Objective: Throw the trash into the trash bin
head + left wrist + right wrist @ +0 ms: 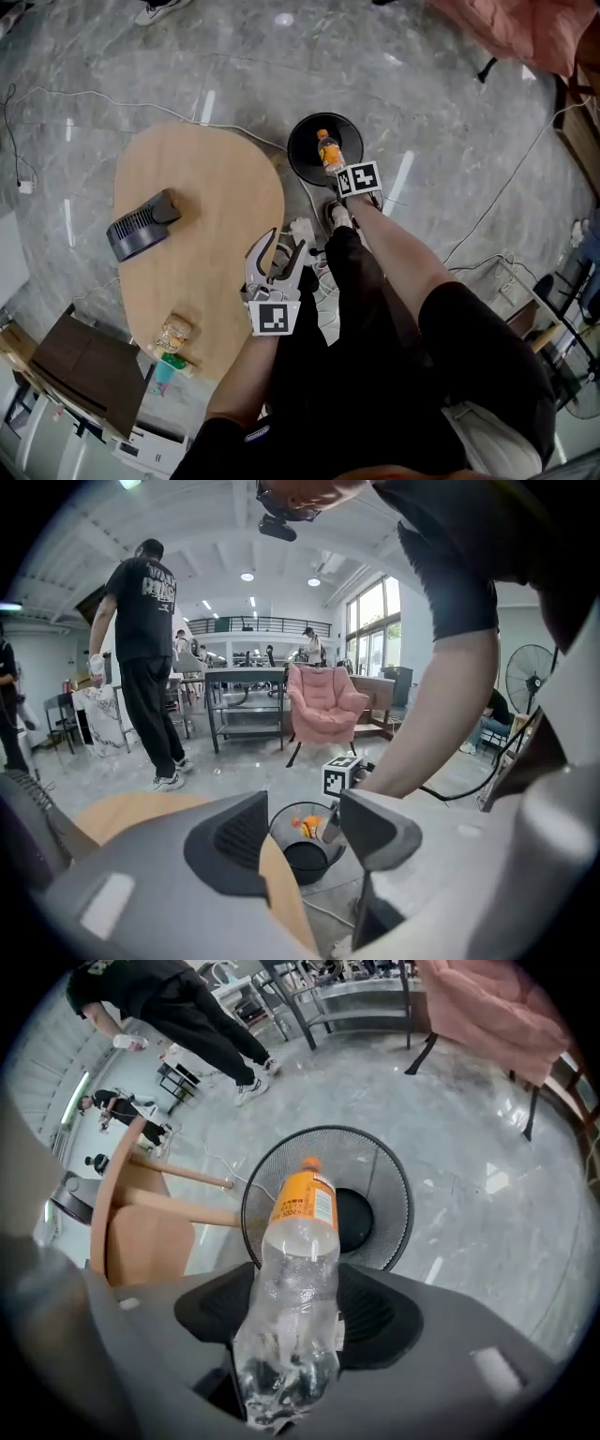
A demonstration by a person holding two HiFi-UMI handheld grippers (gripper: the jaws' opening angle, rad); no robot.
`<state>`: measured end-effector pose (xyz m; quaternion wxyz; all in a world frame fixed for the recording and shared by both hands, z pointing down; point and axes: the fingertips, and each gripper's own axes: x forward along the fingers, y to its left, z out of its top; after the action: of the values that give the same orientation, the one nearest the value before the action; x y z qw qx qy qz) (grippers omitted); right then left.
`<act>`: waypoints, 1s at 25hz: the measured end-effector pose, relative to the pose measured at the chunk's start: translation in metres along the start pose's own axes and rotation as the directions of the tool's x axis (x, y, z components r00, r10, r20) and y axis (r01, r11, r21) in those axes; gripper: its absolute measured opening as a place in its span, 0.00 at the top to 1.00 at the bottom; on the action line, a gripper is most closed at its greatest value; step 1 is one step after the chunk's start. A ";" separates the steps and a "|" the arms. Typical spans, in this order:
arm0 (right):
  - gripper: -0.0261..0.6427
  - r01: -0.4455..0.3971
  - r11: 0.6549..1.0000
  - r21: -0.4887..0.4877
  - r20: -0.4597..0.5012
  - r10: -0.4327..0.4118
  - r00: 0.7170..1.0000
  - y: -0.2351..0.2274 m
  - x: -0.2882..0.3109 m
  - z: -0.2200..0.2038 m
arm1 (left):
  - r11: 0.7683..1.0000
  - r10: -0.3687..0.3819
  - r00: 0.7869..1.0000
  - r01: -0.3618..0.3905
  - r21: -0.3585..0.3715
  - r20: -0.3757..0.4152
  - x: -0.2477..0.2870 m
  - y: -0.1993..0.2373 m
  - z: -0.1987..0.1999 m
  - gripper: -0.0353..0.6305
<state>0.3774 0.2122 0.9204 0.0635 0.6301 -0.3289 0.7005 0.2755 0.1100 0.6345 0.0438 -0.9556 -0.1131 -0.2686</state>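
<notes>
A clear plastic bottle (295, 1288) with an orange label and cap is clamped between the pads of my right gripper (292, 1312), neck pointing down at the black mesh trash bin (375, 1162). From the head view the bottle (327, 150) hangs over the bin's (305, 141) opening, with the right gripper (349, 180) just behind it. My left gripper (276, 258) hovers open and empty over the right edge of the wooden table (206, 225). Seen from the left gripper (300, 832), the bin (305, 841) and bottle (309, 825) lie ahead between its jaws.
A dark handheld fan (139, 225) lies on the table's left part. A snack packet and a small bottle (172, 342) sit at its near edge. Cables run across the marble floor. A person in black (145, 658) stands farther off, near a pink armchair (323, 705).
</notes>
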 end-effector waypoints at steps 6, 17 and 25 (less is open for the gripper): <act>0.50 0.069 0.993 -0.100 -0.144 -0.083 0.986 -0.012 0.051 0.010 | 0.999 0.017 1.000 -0.018 -0.034 -0.026 -0.006 0.012 -0.024 0.57; 0.51 0.132 0.963 -0.237 -0.258 -0.193 0.947 -0.033 0.117 0.042 | 0.987 0.054 0.998 -0.060 -0.152 -0.045 -0.039 0.022 -0.054 0.57; 0.51 0.174 0.941 -0.290 -0.303 -0.263 0.916 -0.049 0.152 0.044 | 0.959 0.115 0.993 -0.122 -0.255 -0.042 -0.059 0.031 -0.080 0.57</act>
<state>0.4089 0.1773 1.0797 0.2785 0.5201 -0.3282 0.7377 0.1936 0.0569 0.6712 -0.0629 -0.9546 -0.0195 -0.2906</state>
